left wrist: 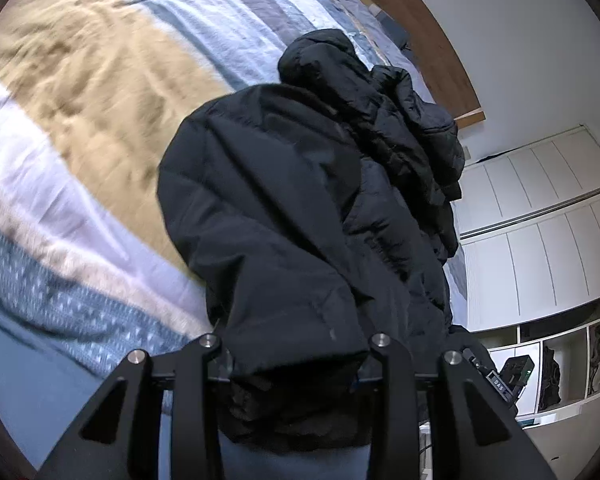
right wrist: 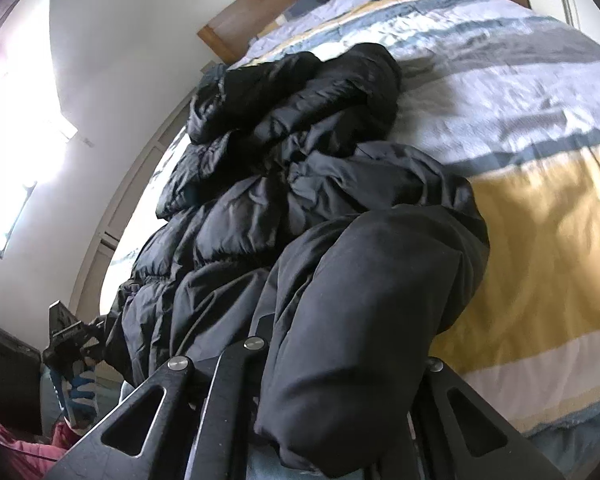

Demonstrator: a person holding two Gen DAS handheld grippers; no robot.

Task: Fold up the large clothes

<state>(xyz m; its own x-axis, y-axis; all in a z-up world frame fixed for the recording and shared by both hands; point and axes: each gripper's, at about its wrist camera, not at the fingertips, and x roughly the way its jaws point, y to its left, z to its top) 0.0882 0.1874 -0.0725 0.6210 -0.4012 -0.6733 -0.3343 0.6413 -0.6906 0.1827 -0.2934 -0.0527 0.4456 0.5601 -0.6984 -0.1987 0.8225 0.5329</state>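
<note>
Left wrist view: the black puffer jacket [left wrist: 300, 216] lies lengthwise on the striped duvet [left wrist: 80, 120], its hood end far up the bed and its near edge draped between the fingers of the left gripper [left wrist: 296, 360]. Those fingers stand apart with a thick fold of jacket fabric filling the gap; I cannot tell whether they are pressing on it or only resting around it. To the right of the jacket sit white panelled wardrobe doors [left wrist: 540, 208], with open cubby shelves [left wrist: 560, 364] below them and a wooden headboard [left wrist: 432, 40] at the top.

In the right wrist view, the other gripper's handle [right wrist: 70, 336] shows at the far left beside the jacket's quilted edge. The right gripper [right wrist: 340, 380] has a bulky padded part, probably a sleeve [right wrist: 372, 300], bulging up between its spread fingers; again the bite itself is hidden under the cloth, so the hold cannot be told. To the right the duvet runs in yellow, white and grey bands.

As a judgement, folding is at an early stage: the jacket looks bunched and crumpled toward the hood, one side seems laid over the body, and flattening plus the crosswise folds remain.
</note>
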